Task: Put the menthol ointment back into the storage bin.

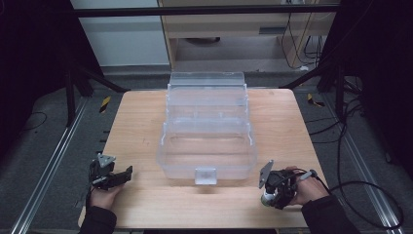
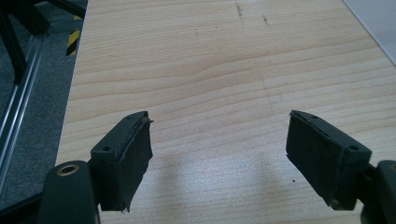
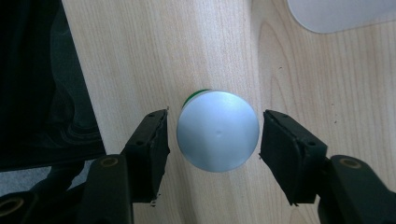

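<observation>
A small round can with a silver top (image 3: 217, 131) and a sliver of green at its far edge stands on the wooden table (image 1: 141, 126) near the front right corner. The right gripper (image 3: 214, 140) points down over it, its jaws spread to either side of the can with a narrow gap on each side, not touching. A clear plastic tiered box (image 1: 207, 129) sits open at the table's middle. At the front left, the left gripper (image 2: 218, 140) hovers above bare wood, jaws wide apart and holding nothing.
</observation>
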The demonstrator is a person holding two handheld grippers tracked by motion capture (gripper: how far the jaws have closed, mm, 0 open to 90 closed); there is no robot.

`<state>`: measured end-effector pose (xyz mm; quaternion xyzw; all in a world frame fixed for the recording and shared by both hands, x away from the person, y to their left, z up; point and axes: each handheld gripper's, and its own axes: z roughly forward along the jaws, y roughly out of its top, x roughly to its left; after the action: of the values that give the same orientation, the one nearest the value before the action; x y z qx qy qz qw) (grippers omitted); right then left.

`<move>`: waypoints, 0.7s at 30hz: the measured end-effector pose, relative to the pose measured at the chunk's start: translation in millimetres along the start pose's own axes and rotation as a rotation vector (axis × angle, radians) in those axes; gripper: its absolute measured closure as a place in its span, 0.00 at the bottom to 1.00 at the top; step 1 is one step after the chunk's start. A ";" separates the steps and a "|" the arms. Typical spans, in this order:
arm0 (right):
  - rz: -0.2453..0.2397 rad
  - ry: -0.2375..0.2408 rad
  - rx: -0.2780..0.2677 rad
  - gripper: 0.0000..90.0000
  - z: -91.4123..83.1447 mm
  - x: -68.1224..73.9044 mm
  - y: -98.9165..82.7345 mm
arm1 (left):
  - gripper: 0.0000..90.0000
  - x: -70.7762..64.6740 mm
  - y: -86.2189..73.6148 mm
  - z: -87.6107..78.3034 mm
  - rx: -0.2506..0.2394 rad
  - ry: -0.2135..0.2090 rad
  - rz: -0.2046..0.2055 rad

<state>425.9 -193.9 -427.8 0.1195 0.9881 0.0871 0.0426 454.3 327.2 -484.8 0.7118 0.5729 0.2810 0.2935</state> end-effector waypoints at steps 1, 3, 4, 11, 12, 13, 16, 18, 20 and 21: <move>0.000 0.000 0.000 0.47 0.0 0.0 0.0 | 0.24 0.0 0.0 0.0 0.000 0.000 0.000; -0.006 0.005 0.008 0.48 2.2 -1.1 1.2 | 0.24 0.1 0.0 0.1 0.000 0.000 0.000; 0.000 0.010 0.015 0.49 4.0 -1.4 2.1 | 0.24 0.2 0.0 0.1 0.002 0.000 0.002; 0.004 0.024 0.037 0.54 6.3 -3.8 3.6 | 0.24 -0.2 0.2 0.2 0.001 0.001 0.003; 0.003 0.024 0.036 0.54 6.6 -3.7 3.6 | 0.24 -0.2 0.1 0.2 0.002 0.001 0.004; 0.003 0.024 0.036 0.54 6.6 -3.7 3.6 | 0.24 -0.2 0.1 0.2 0.002 0.001 0.004; -0.001 0.026 0.039 0.55 7.7 -4.4 4.0 | 0.25 -0.2 0.2 0.1 0.000 0.001 0.002; 0.007 0.031 0.046 0.55 7.6 -4.6 4.6 | 0.25 -0.1 0.2 0.2 0.001 0.002 0.001; 0.010 0.032 0.044 0.55 7.7 -4.5 4.6 | 0.25 -0.1 0.2 0.2 0.002 0.002 0.002; 0.012 0.033 0.045 0.55 7.7 -4.7 4.6 | 0.25 -0.2 0.2 0.2 0.001 0.002 0.002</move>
<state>432.3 -189.4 -434.1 0.1252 0.9896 0.0670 0.0233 454.6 326.9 -484.8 0.7123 0.5728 0.2814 0.2923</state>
